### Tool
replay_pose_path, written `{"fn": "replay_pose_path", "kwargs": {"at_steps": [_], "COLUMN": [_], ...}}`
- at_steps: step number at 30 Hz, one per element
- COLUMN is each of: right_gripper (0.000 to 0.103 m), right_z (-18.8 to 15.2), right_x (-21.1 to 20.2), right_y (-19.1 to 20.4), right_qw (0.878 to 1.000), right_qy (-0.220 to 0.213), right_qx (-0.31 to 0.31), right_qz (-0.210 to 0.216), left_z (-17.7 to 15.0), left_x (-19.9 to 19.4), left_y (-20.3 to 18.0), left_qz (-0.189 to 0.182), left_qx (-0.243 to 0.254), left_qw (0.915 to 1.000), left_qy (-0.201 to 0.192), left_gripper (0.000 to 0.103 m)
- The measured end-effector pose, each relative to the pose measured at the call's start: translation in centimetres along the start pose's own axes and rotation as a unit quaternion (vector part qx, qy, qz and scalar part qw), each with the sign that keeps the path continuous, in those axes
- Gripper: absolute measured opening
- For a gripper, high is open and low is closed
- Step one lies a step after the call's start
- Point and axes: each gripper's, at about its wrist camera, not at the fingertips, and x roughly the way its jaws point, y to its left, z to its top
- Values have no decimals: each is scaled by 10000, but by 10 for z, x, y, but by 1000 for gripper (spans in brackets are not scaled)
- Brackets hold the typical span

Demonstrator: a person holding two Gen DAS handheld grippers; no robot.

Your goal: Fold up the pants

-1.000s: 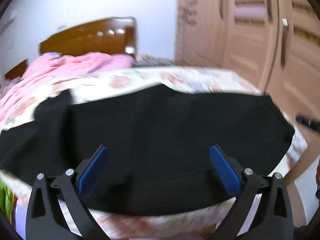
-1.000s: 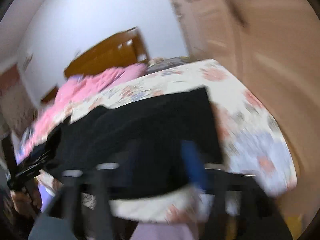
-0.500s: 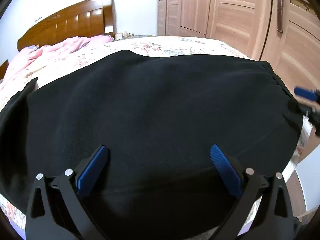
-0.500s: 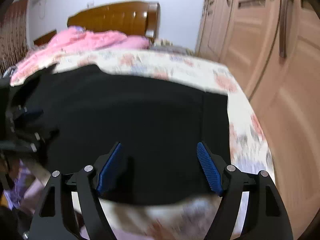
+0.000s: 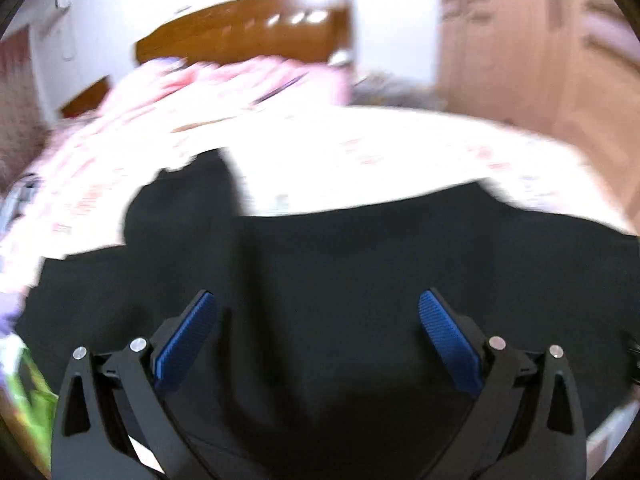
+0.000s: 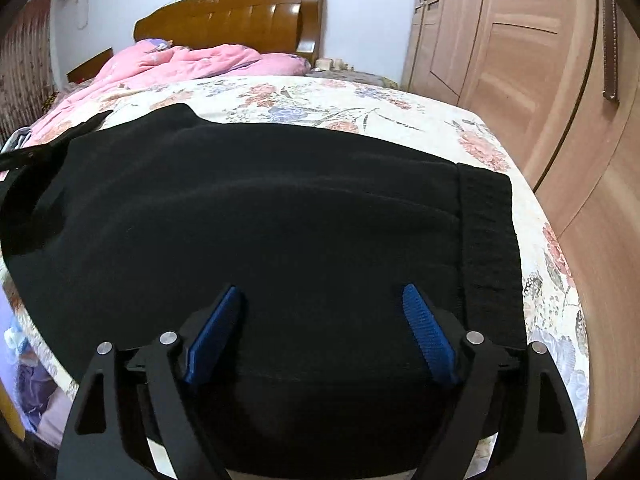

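Black pants (image 6: pixel 256 216) lie spread across the foot of a bed, their ribbed waistband (image 6: pixel 490 232) at the right end. My right gripper (image 6: pixel 322 300) hovers over the near part of the fabric; its jaws are opening, blue pads wide apart and gripping nothing. In the blurred left wrist view the same pants (image 5: pixel 360 272) fill the lower half, with one leg end (image 5: pixel 188 200) reaching up to the left. My left gripper (image 5: pixel 318 308) stands open above the cloth, nothing between its pads.
The bed has a floral sheet (image 6: pixel 320 100), a pink quilt (image 6: pixel 192 60) and a wooden headboard (image 6: pixel 240 12) at the far end. Wooden wardrobe doors (image 6: pixel 540 60) line the right side. A green object (image 5: pixel 28 400) shows past the bed's left edge.
The left view has swung left and gone blurred, now showing the pants' leg end. The right gripper has come lower and closer over the waistband end, its picture now sharp.
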Motion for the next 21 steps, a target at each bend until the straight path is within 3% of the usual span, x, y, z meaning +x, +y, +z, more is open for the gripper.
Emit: {"fn": "replay_pose_path", "kwargs": {"at_steps": [3,6,8,10,11,13,18,21], "right_gripper": [82,82,82,82,82,82,82,82], "right_z": [-5,-5,-5,-4,-4,-6,-5,-4], "right_x": [-4,-7,-7,-8,-8,-9,-7,-6], "right_y": [1,0,0,0,0,0,2,3], "right_qw": [10000,9999,9999,9999,9999,9999,10000,10000], "right_qy": [-56,-63,-44,-32,-38,-61,-43,-7], "right_qx": [6,-12,-51,-53,-51,-27,-8,-8], "right_qz": [41,96,95,98,97,90,15,-9], "left_z": [11,11,14,15,13,12,-3,-18], "left_x": [23,12,8,9,11,8,17,36], "left_y": [20,64,106,161,203,257,360,393], "left_qz": [508,140,109,93,118,264,239,-230], "left_qx": [156,-423,-902,-1463,-1914,-2341,-2636,-2755], "left_qw": [9983,9990,9956,9889,9813,9718,9642,9606], "left_qy": [242,-106,-222,-251,-161,-107,167,272], "left_gripper": [101,101,101,96,87,85,85,80]}}
